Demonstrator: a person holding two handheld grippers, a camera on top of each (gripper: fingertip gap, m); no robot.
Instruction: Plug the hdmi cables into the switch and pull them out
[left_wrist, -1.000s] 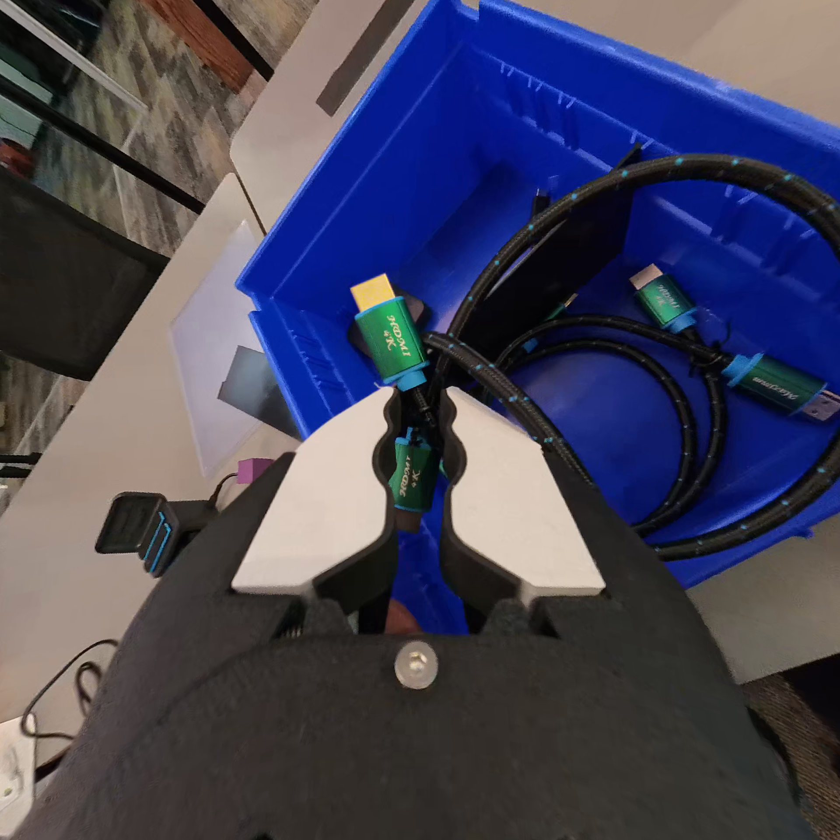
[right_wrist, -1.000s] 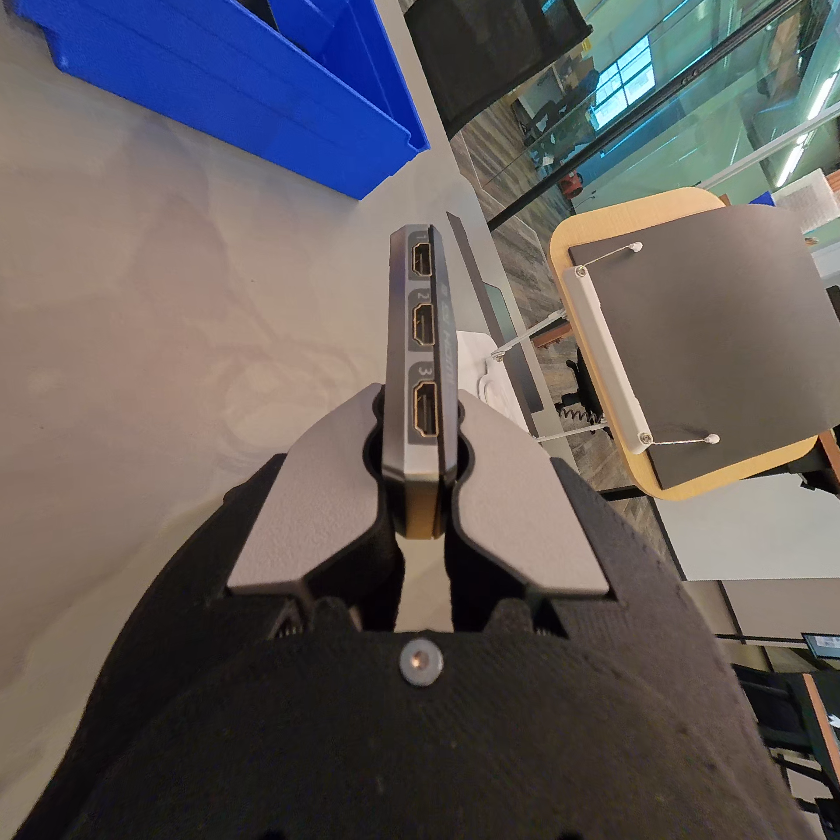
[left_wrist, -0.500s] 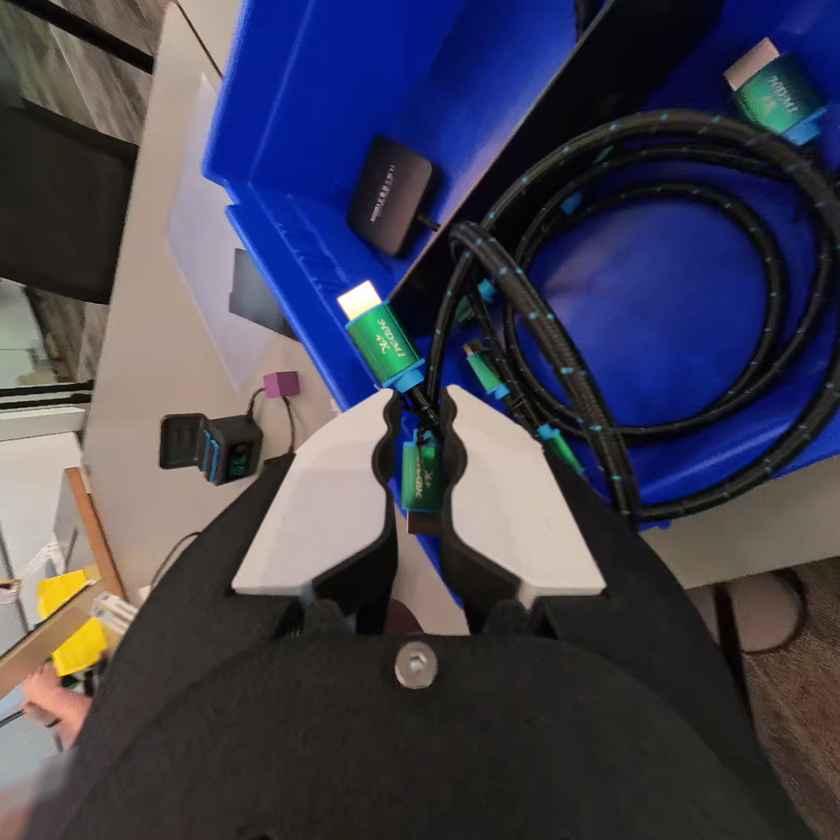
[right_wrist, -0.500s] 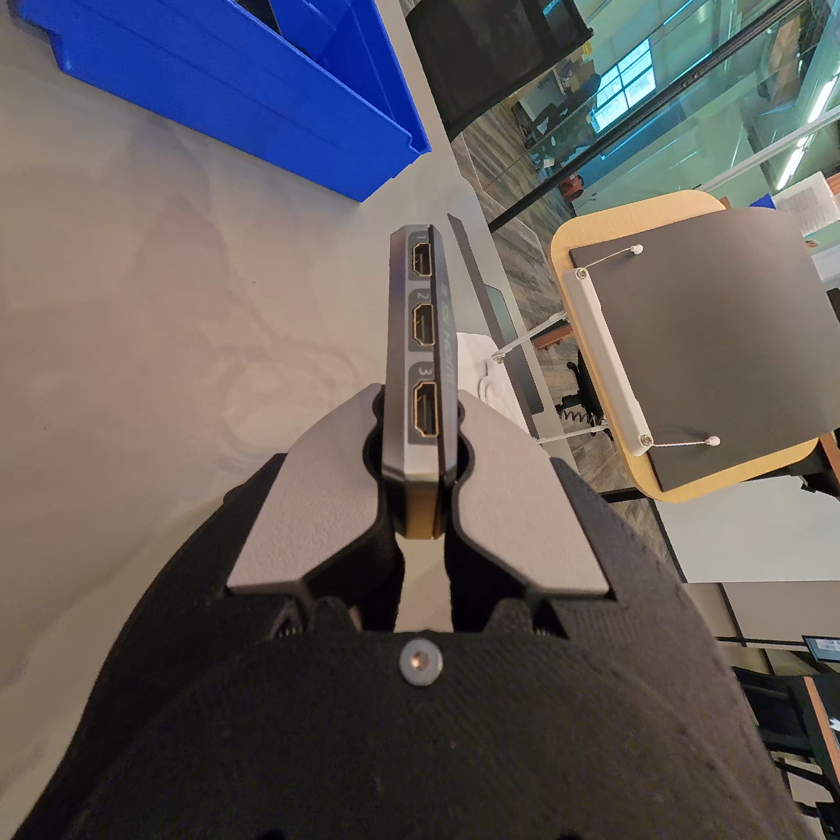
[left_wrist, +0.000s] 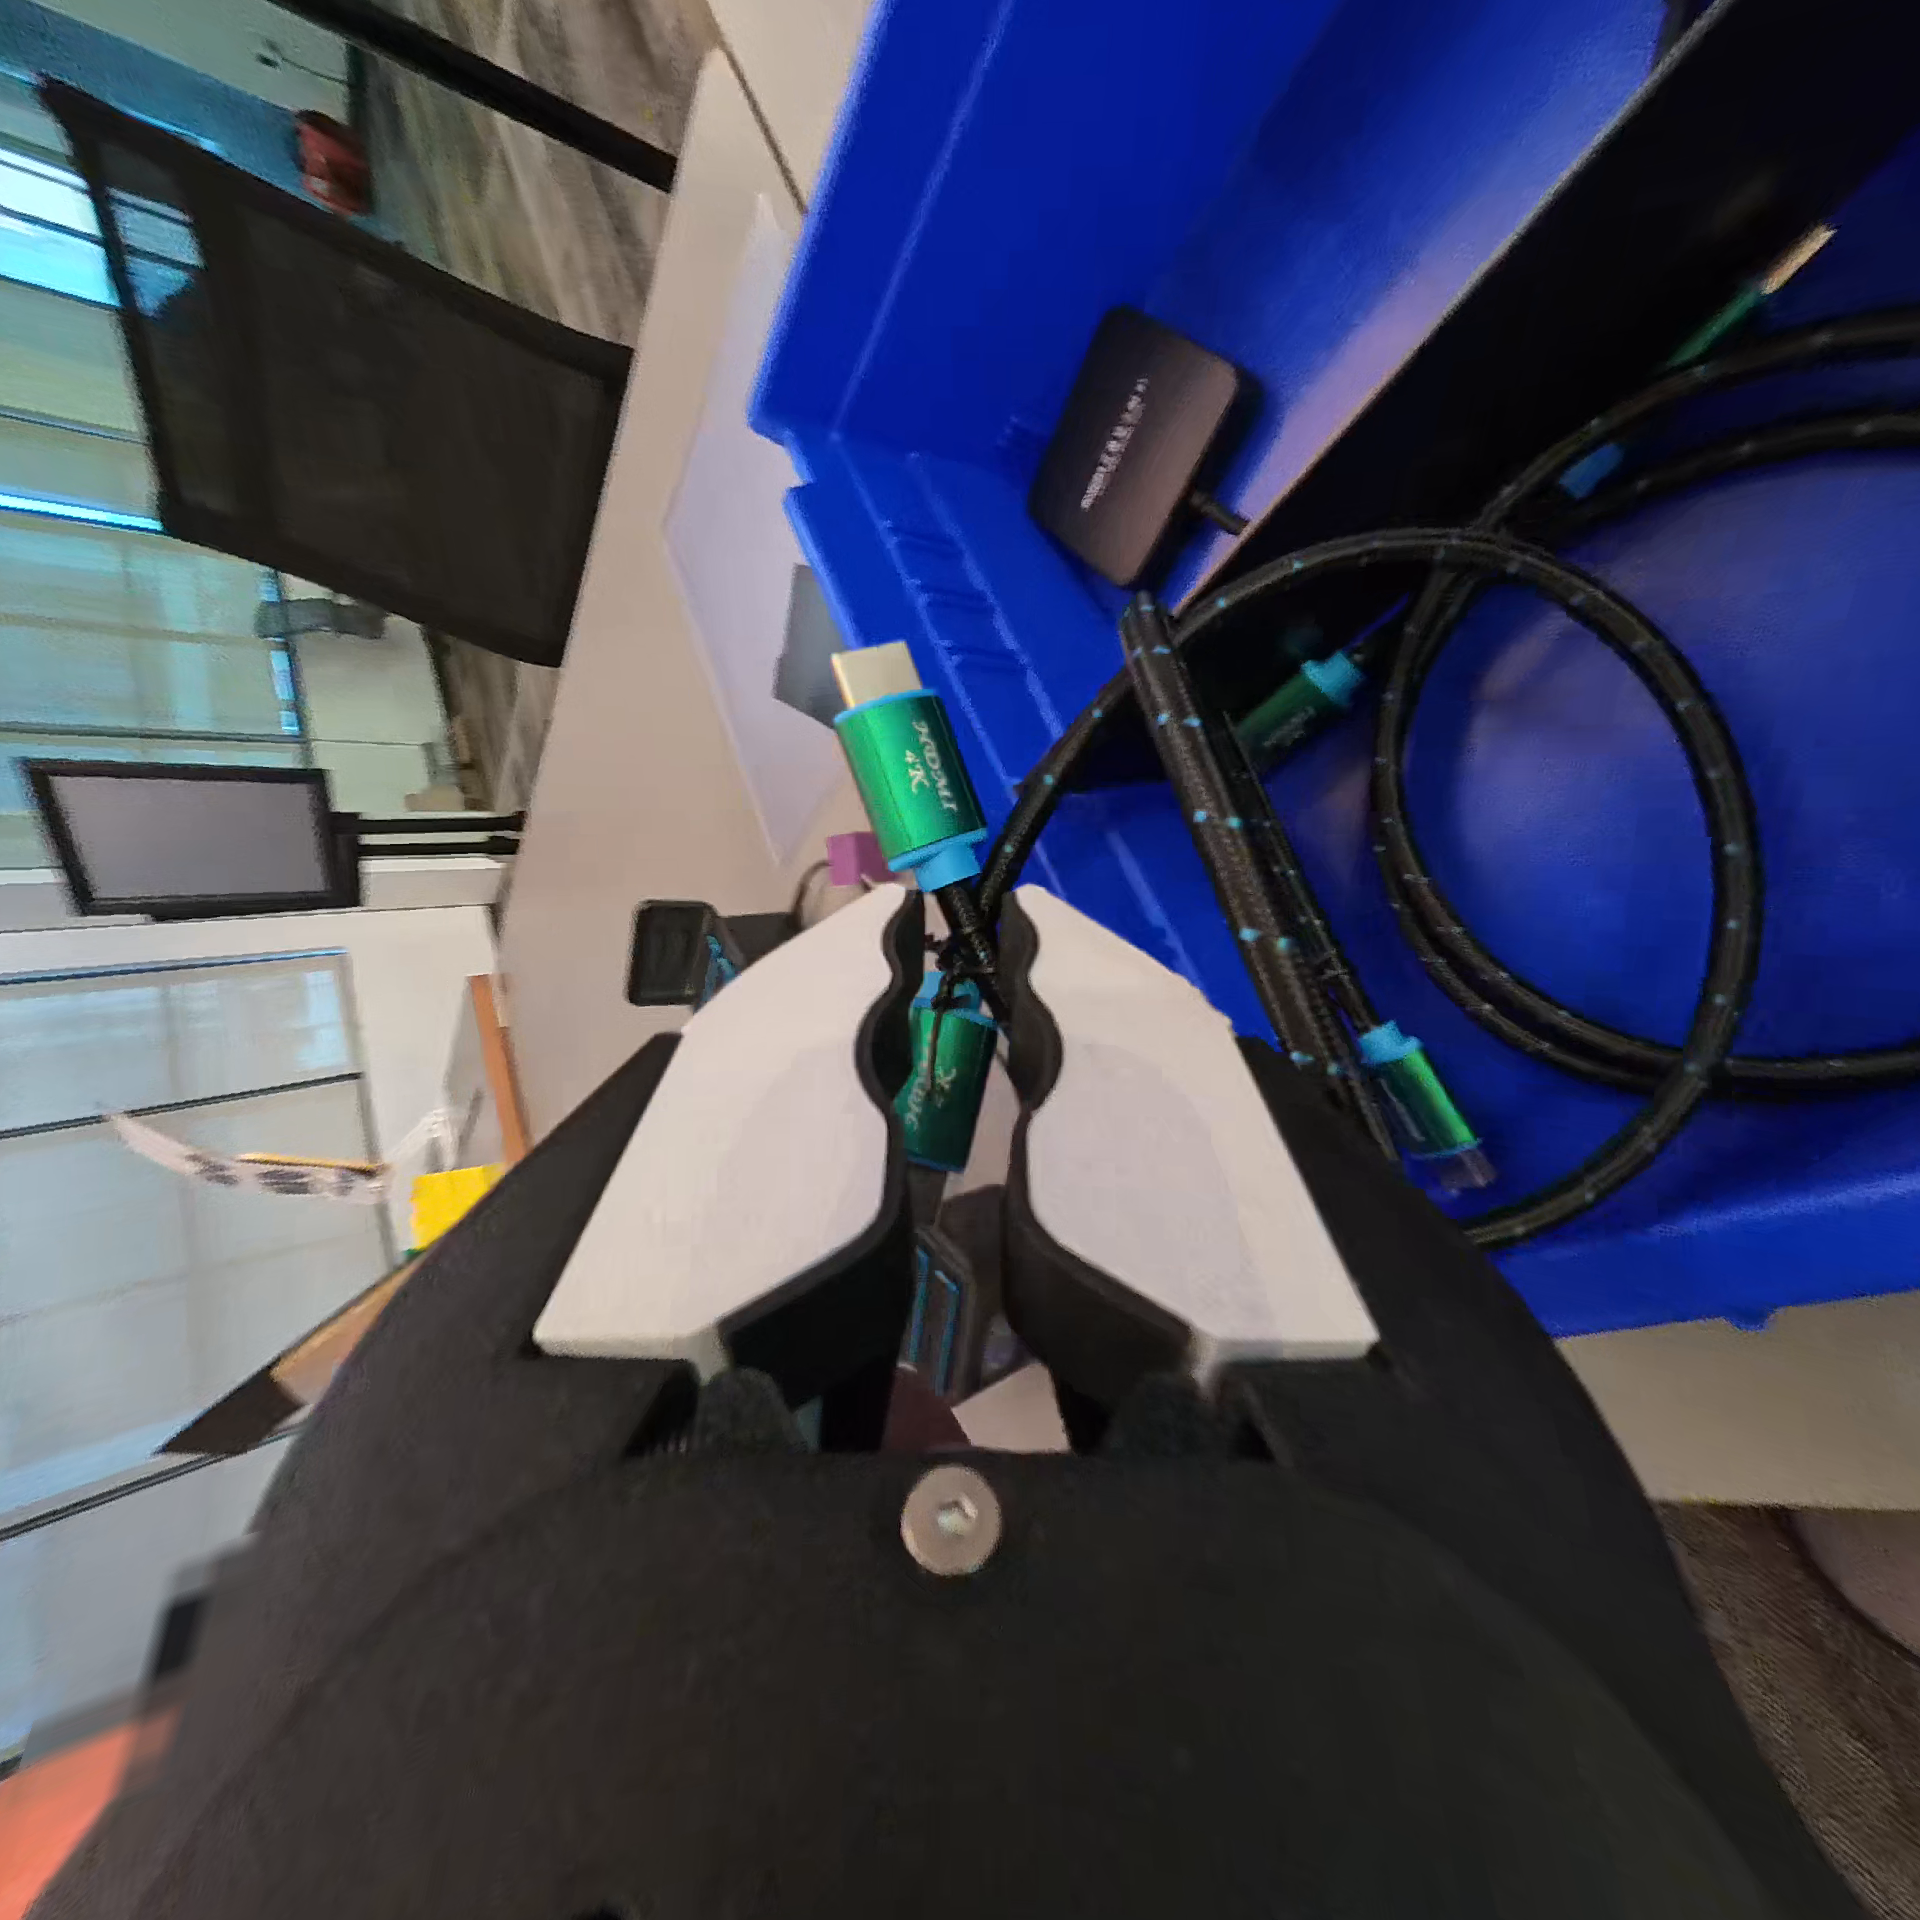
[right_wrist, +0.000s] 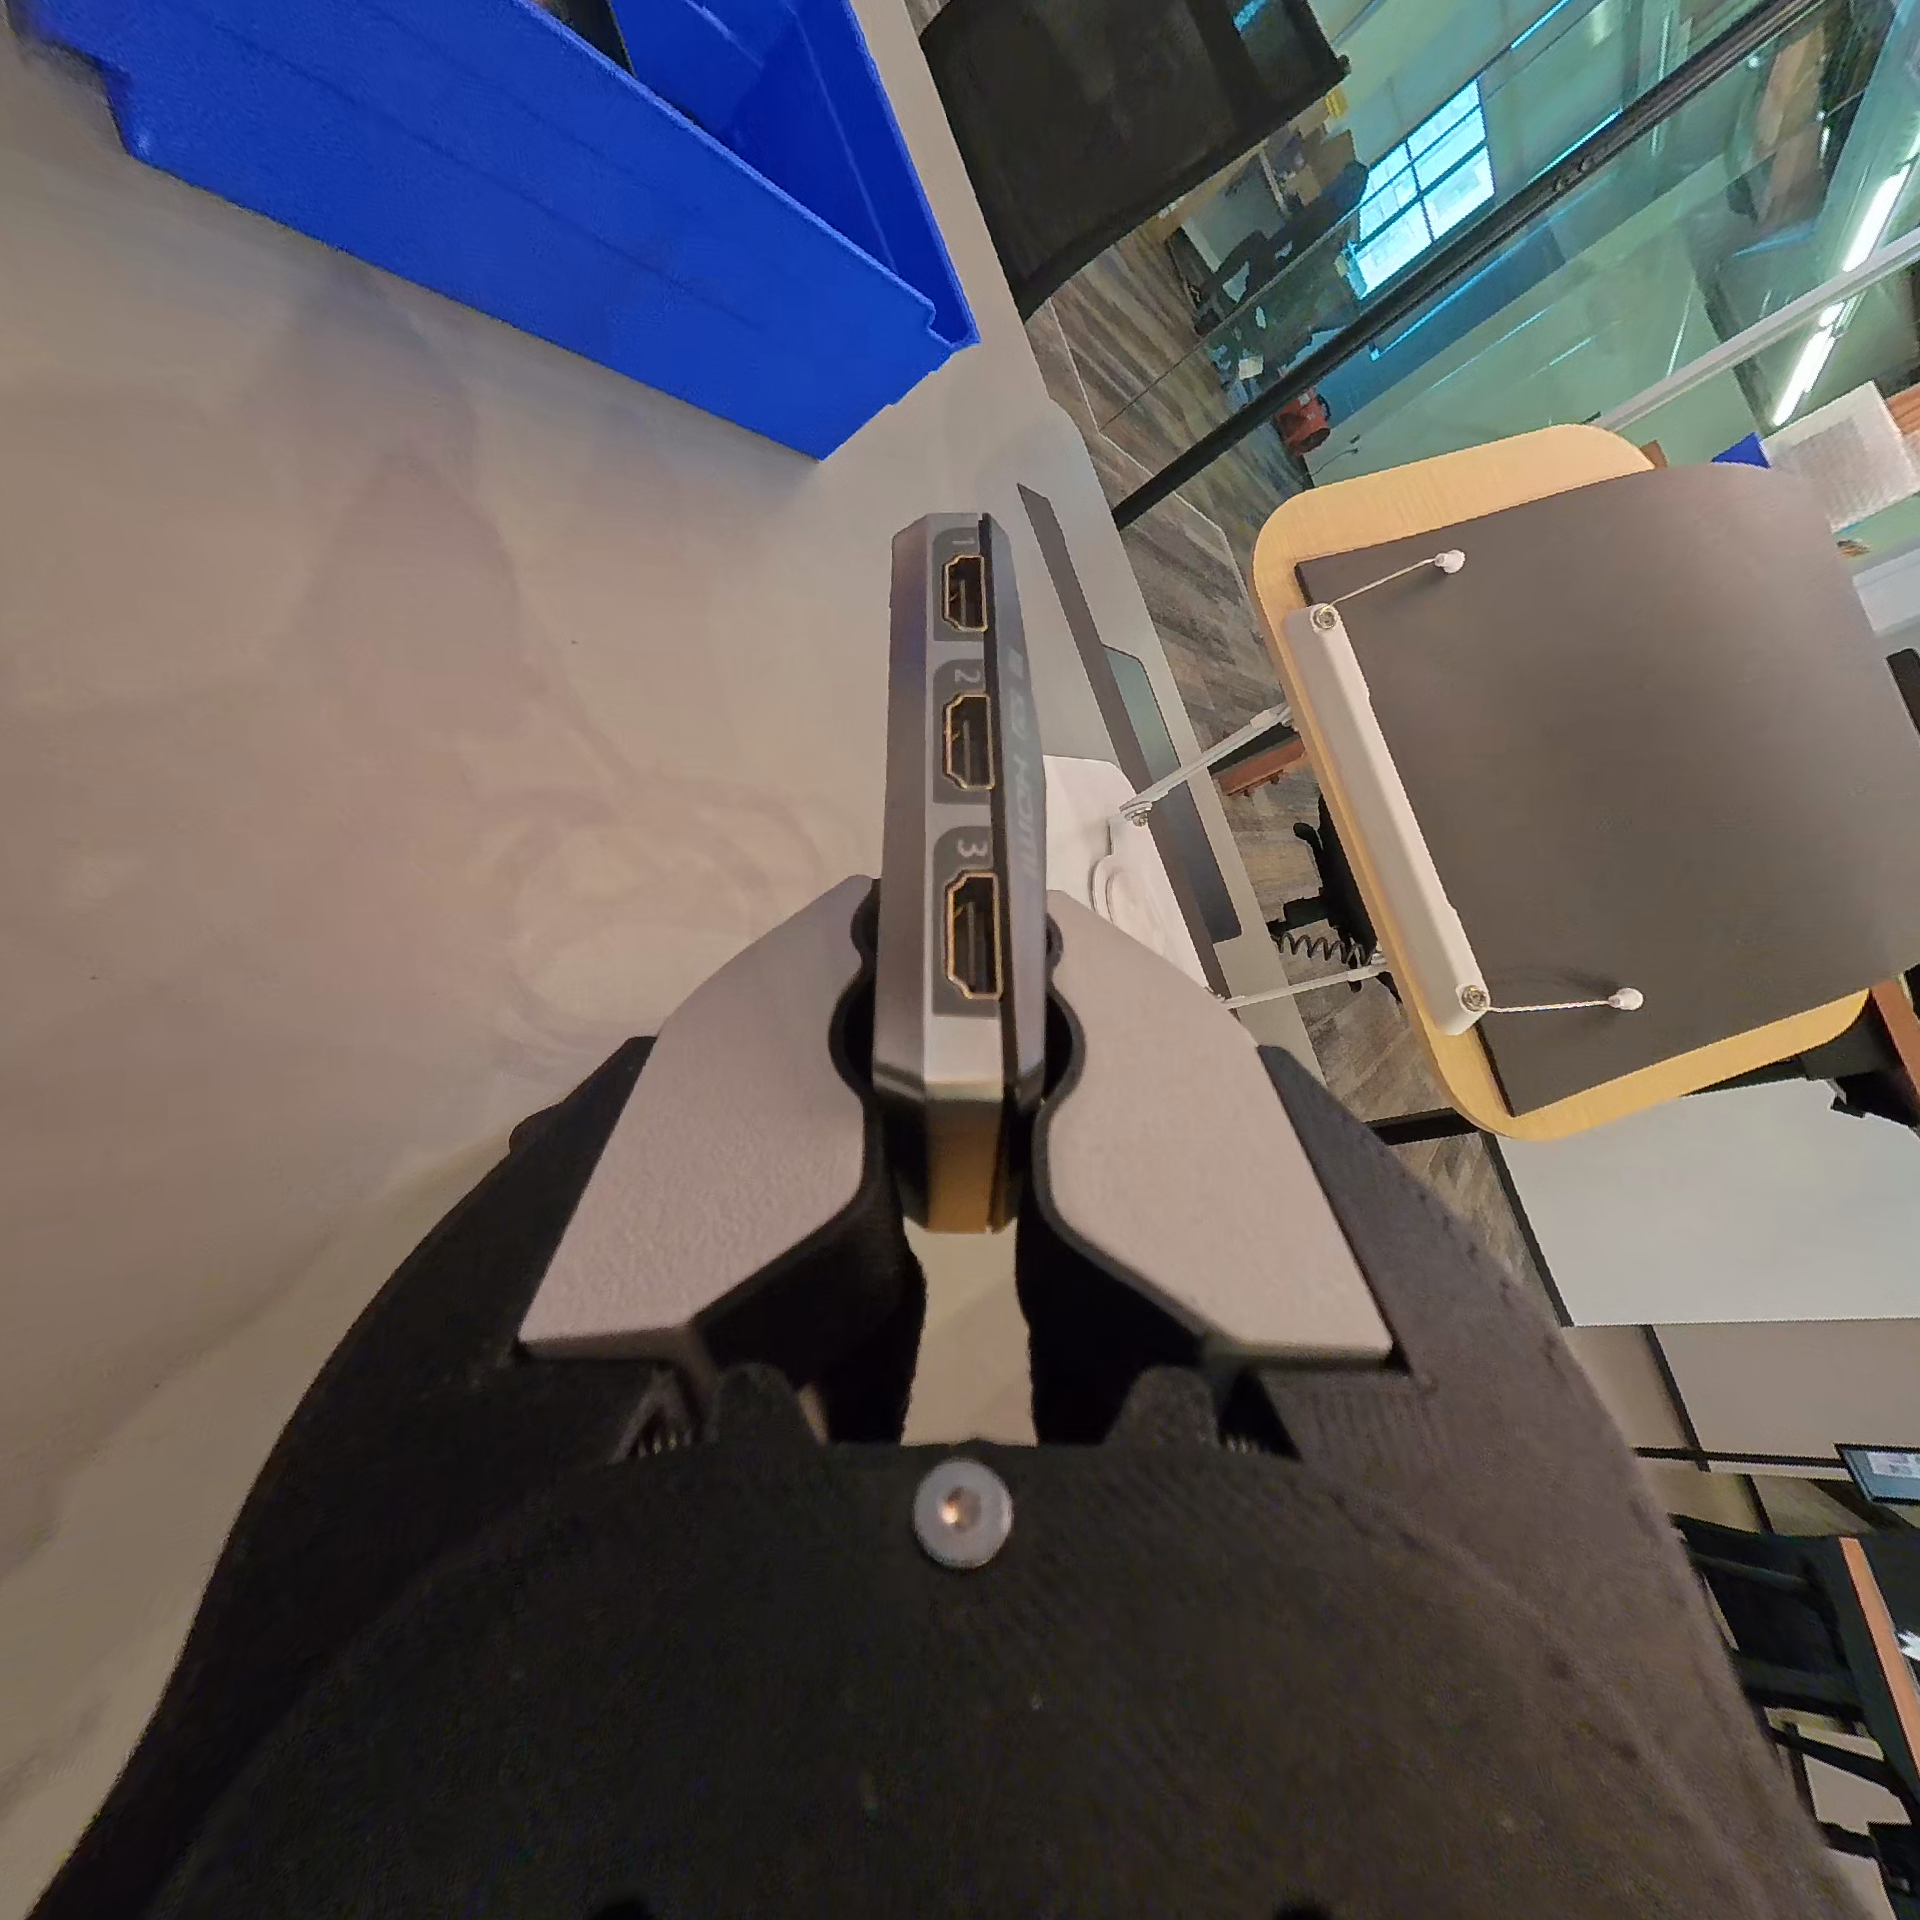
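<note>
While its two pale fingers press in from either side, the left gripper (left_wrist: 956, 935) pinches a green HDMI plug (left_wrist: 940, 1091) together with the braided black cable (left_wrist: 982, 914) that runs beside it, the plug's end pointing back toward the camera. Just beyond the fingertips, a second green plug (left_wrist: 909, 784) with a light metal tip and a blue collar stands up on the same cable, clear of the fingers. Beside and behind it sits a blue bin (left_wrist: 935, 343) on a pale table (left_wrist: 623, 727), where further loops of black braided cable (left_wrist: 1714, 831) lie coiled with another green plug (left_wrist: 1423, 1117) near the bin's front wall. A small dark box (left_wrist: 1138, 442) lies flat in the bin's neighbouring compartment, on the far side of a black divider (left_wrist: 1558, 270). Across the workspace, the right gripper (right_wrist: 956, 940) is clamped on the near end of a slim grey HDMI switch (right_wrist: 961, 810), held on edge so its row of three gold-rimmed ports (right_wrist: 966, 935) faces the camera; none has a cable in it. Farther back in the right wrist view, the blue bin (right_wrist: 520, 197) rests on the table (right_wrist: 312, 727), well apart from the switch. A black panel on a wooden board (right_wrist: 1621, 790) stands off the table's far edge.
</note>
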